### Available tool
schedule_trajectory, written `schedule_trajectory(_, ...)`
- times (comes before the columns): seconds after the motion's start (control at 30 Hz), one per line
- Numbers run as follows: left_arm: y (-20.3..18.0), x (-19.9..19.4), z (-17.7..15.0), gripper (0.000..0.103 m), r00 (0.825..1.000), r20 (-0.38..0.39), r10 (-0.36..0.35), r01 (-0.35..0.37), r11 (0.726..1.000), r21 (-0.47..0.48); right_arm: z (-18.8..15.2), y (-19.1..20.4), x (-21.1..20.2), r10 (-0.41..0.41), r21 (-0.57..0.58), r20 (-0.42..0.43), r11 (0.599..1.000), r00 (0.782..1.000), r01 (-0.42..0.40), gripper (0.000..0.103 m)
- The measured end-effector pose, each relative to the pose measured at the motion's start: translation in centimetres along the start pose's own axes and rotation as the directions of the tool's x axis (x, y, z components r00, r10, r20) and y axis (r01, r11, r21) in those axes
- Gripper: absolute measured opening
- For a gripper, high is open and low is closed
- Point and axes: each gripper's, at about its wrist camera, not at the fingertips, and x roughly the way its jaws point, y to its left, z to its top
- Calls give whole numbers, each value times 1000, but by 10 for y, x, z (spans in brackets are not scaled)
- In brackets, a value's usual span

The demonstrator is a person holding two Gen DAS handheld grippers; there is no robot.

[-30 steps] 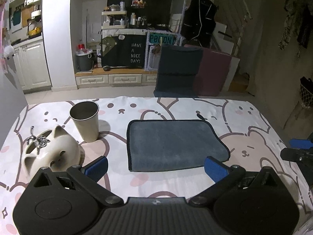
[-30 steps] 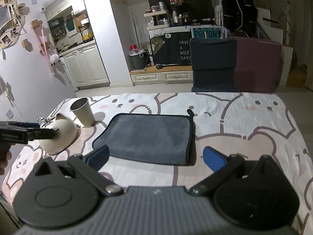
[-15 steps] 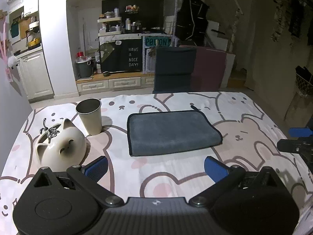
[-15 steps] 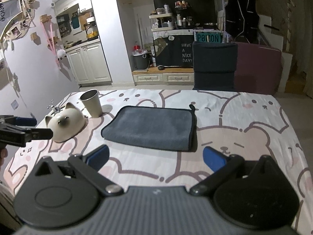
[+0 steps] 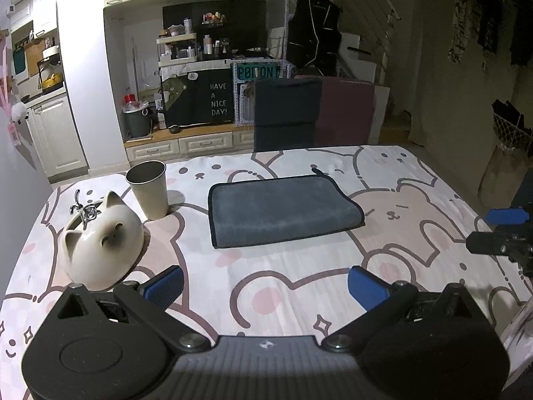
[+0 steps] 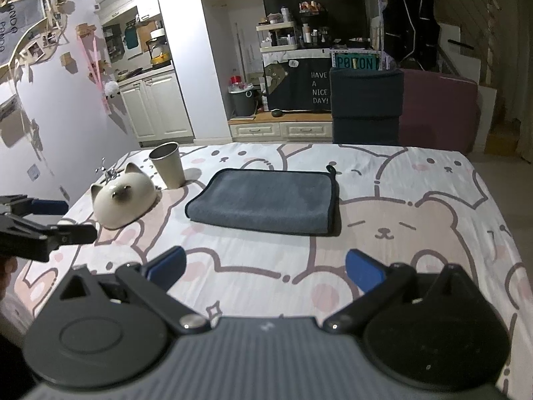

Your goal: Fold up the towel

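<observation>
Gray towel (image 5: 283,210) lies mid-frame on the bear-print bench (image 5: 299,283), already doubled into a neat flat rectangle w/ dark piped edges, hang loop at its far right corner. Left tool (image 5: 265,286) sits low at bottom of frame, blue pads spread wide, nothing between them; it is well short of the towel's near edge. Right tool (image 6: 265,266), same story: wide open, empty, hovering back from the cloth in the lower part of its view. Each tool also shows at the edge of the other's camera, left one at far left of the right view, right one at far right of the left view, both apart from the towel. Cup (image 5: 148,188) and cat-shaped bowl (image 5: 103,236) stand left of the towel, upper-left to mid-left of frame, clear of it. Judging by the layered right edge, at least one fold looks done; the cloth sits square and smooth. What's left, if anything: possibly one more fold to halve it, otherwise task appears at or near finish.
</observation>
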Motion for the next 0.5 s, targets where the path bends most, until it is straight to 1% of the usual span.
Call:
schedule_trajectory(0.2, -8, -7, -10, 103, 1000, 15, -12, 11, 999, 36, -11, 4, -8, 5, -19, 0, 1000, 1000, -5, 103)
schedule_trajectory(0.37, -15, -13, -16, 103, 1000, 10, -16, 15, 998, 59, -17, 7, -16, 11, -31, 7, 999, 1000, -11, 103)
schedule_trajectory(0.5, -18, -18, -19, 103, 1000, 8, -3, 3, 997, 72, -21, 8, -21, 19, -34, 5, 999, 1000, -18, 103)
